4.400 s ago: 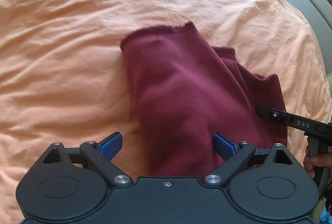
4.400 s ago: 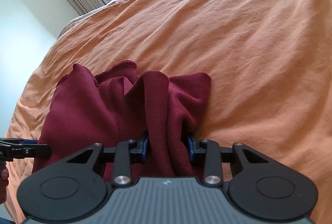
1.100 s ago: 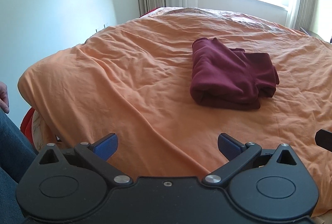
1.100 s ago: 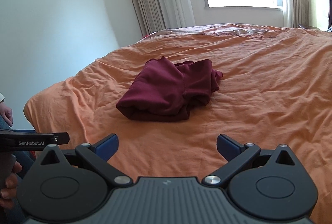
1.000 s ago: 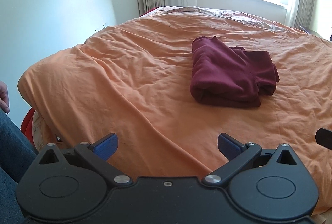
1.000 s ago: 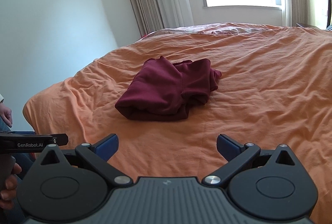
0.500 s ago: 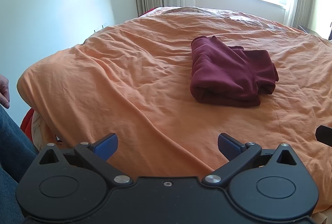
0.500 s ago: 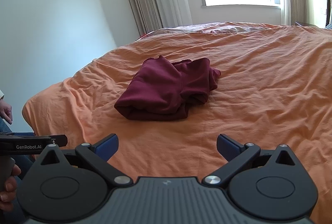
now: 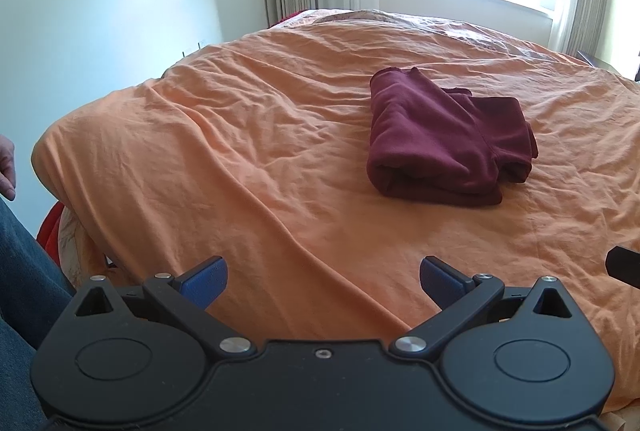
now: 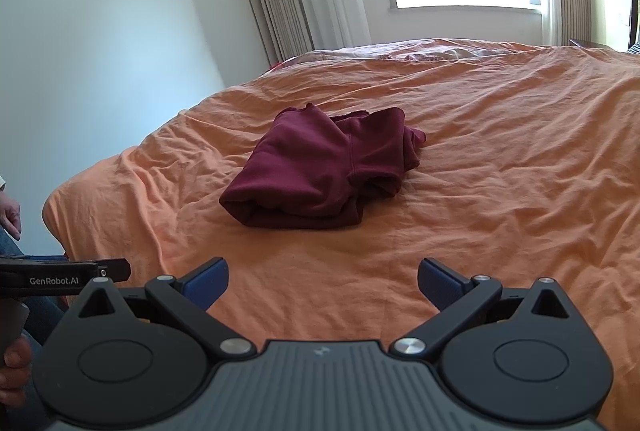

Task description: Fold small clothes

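Maroon garment is seen folded into a thick, lumpy bundle on orange bedsheet; left gripper & right gripper are held spread wide, nothing gripped.

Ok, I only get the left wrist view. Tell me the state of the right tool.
Observer: The right tool is open, its blue pads wide apart with nothing between them.
Operator: Report what it faces.
Observer: The folded maroon knit garment lies ahead of it on the orange bedsheet, well clear of the pads.
Operator: Check my left tool from outside.
Observer: The left tool shows white "GenRobot.AI" lettering on its side.
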Demonstrator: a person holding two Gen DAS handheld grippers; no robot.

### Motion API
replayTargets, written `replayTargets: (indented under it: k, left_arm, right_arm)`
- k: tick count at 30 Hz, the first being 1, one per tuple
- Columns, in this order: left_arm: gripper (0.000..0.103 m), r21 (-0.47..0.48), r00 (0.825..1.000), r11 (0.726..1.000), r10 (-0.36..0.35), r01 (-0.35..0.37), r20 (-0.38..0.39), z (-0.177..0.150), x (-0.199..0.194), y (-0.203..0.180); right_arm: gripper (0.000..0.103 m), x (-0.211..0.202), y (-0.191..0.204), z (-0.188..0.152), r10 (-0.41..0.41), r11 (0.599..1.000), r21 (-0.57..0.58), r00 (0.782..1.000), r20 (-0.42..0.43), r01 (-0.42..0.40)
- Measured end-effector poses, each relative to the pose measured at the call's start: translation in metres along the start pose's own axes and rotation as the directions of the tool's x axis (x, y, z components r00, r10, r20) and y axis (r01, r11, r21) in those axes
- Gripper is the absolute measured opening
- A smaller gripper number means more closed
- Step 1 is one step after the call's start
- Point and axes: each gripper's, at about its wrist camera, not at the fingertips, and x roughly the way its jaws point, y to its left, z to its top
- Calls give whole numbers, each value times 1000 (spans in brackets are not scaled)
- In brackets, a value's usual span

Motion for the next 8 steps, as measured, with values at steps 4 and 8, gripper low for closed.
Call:
replayTargets:
  k: [4, 8]
  left_arm:
    - [102, 8, 1000, 1000, -10, 10, 1, -1, 0, -1]
    - [102, 11, 1000, 1000, -17, 17, 9, -4, -1, -2]
  right_arm:
    - [103, 1, -1, -1, 0, 1000, -2, 1000, -6, 0]
    - [103, 1, -1, -1, 3, 1000, -3, 1000, -6, -3]
